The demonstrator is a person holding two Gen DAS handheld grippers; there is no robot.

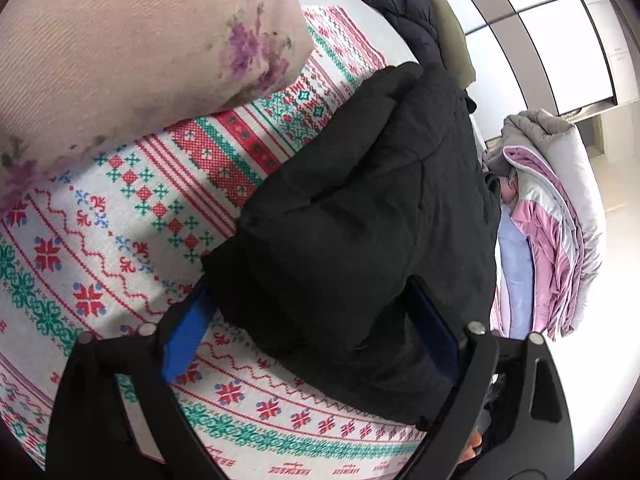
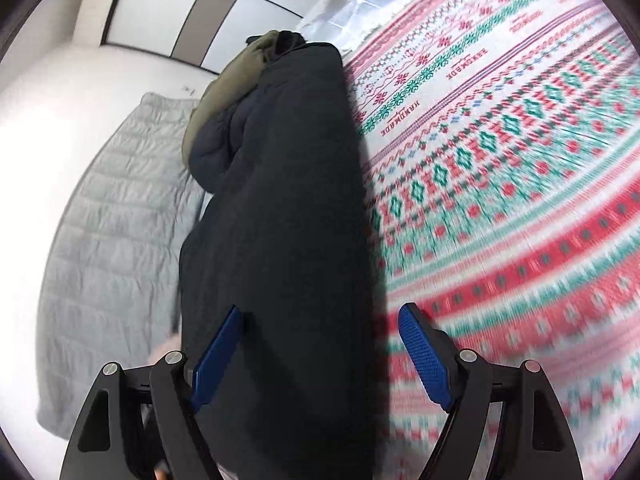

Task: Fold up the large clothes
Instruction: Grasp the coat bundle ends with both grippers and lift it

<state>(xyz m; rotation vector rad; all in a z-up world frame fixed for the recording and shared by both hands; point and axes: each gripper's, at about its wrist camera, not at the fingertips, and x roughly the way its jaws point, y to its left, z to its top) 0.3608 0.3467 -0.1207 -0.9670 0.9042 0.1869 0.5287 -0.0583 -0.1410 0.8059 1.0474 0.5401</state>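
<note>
One black padded jacket (image 1: 360, 216) is lying on one white bedspread with red and green knitted-style patterns (image 1: 120, 240). One pink floral pillow (image 1: 132, 40), one navy quilted coat (image 1: 404, 12), one olive garment (image 2: 224, 92) and one grey quilted blanket (image 2: 108, 220) are showing.

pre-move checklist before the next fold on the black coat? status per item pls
1. Left tongs open around the bulky black padded coat: ok, blue pads stand wide on either side of it.
2. Right tongs open: ok, coat lies between the pads, the right-hand pad is clear of it.
3. Coat already folded into a compact bundle: ok in the left view.
4. Coat lies on the red and green patterned cloth: ok.
5. Pink floral pillow clear of the coat: ok.
6. Pads actually pressing the fabric: cannot tell.
</note>
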